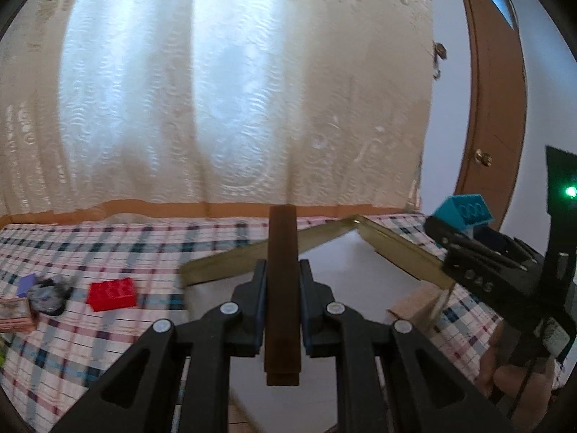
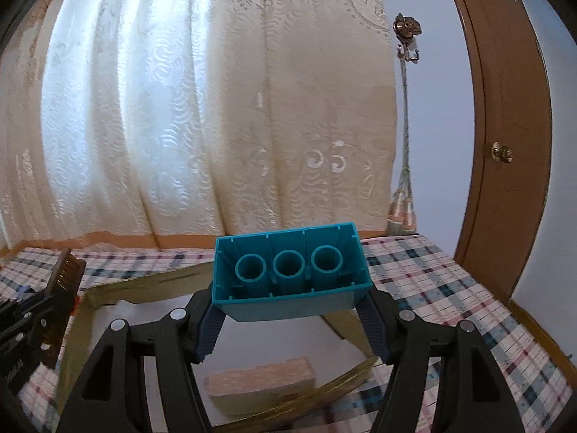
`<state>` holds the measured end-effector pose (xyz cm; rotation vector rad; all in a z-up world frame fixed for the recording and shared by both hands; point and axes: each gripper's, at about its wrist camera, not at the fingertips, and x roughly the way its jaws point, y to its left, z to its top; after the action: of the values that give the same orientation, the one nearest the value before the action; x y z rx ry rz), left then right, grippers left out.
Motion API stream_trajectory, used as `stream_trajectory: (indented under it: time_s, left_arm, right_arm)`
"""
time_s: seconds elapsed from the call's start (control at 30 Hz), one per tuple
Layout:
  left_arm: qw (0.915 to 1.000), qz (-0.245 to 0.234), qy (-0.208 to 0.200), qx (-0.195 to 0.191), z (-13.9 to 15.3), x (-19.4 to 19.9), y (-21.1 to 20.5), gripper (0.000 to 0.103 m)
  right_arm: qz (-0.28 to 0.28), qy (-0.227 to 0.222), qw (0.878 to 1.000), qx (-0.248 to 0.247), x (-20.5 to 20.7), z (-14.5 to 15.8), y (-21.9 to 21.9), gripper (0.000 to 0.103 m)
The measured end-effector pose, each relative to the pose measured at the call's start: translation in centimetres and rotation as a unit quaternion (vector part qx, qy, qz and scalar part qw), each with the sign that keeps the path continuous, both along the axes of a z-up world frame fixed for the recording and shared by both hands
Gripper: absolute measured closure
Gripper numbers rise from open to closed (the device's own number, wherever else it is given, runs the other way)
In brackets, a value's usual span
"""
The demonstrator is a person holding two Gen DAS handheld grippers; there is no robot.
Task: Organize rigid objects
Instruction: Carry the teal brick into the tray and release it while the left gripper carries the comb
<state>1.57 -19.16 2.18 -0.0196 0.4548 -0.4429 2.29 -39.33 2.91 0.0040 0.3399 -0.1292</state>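
Note:
My left gripper (image 1: pixel 282 267) is shut on a dark brown wooden bar (image 1: pixel 283 310) that sticks out forward over a gold-rimmed tray (image 1: pixel 230 259) with a white floor. My right gripper (image 2: pixel 290 305) is shut on a teal toy brick (image 2: pixel 292 299), hollow underside with three tubes towards the camera, held above the tray (image 2: pixel 144 285). In the tray's near right corner lies a pale wooden block (image 2: pixel 259 382). A red toy brick (image 1: pixel 112 294) lies on the plaid cloth left of the tray. The left wrist view shows the right gripper (image 1: pixel 454 232) with the teal brick (image 1: pixel 463 213) at right.
A plaid cloth (image 2: pixel 450 288) covers the table. At its left edge lie a purple piece (image 1: pixel 27 283), a dark crumpled object (image 1: pixel 48 296) and a small box (image 1: pixel 14 315). A lace curtain (image 1: pixel 234 90) hangs behind; a brown door (image 2: pixel 505 144) stands at right.

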Motion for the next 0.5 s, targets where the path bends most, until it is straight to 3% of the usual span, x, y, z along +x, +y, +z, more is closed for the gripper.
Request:
stream_trajectory:
  time_s: [0.2, 0.5]
  left_arm:
    - [0.9995, -0.018, 0.014, 0.02, -0.8, 0.4, -3.3, 0.089]
    - [0.9977, -0.013, 0.034, 0.058, -2.2, 1.3, -4.6, 0.089]
  right_arm:
    - [-0.016, 0.019, 0.999, -0.027, 1.3, -0.6, -0.5, 0.035]
    - [-0.011, 0.066, 0.998, -0.017, 3.3, -2.3, -0.3, 0.035]
